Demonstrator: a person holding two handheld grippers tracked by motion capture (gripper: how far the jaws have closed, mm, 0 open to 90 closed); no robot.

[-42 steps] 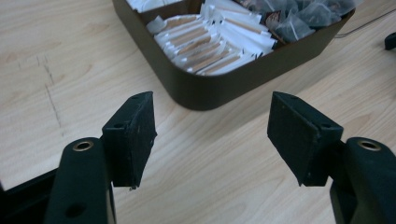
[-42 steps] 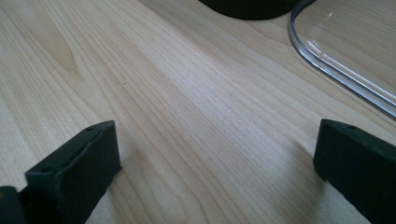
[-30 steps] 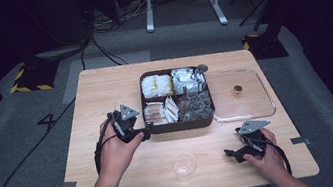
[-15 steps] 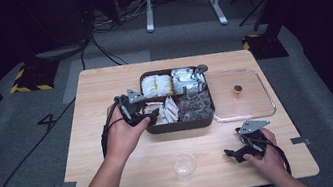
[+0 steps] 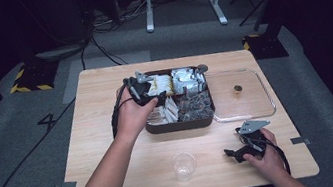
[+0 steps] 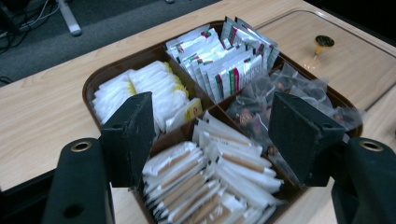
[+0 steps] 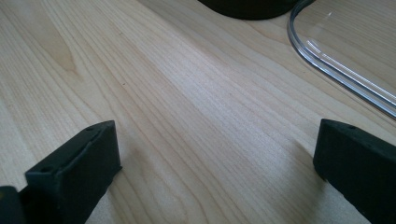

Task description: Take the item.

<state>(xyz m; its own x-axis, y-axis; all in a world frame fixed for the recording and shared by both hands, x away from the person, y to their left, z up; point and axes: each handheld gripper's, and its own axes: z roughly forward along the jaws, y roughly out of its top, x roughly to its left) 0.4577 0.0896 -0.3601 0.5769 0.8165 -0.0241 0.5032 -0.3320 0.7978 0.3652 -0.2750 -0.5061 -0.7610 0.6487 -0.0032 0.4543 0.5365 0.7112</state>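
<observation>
Two tools are seen: left tool [image 5: 146, 92], jaws wide & empty, is held over the brown tray [image 6: 140, 57], centre of frame, above the brown-striped sachets [image 6: 205, 182]. Right tool [image 5: 237, 153], wide too, is parked lower right. Reach step; next, descent & a pinch on one sachet are needed.

Your left tool [image 5: 146, 90] covers the tray's [image 5: 182, 124] near-left corner. Between its jaws, the sachets' [image 6: 205, 186] print is too blurred to read; the frame's bottom crops them.
</observation>
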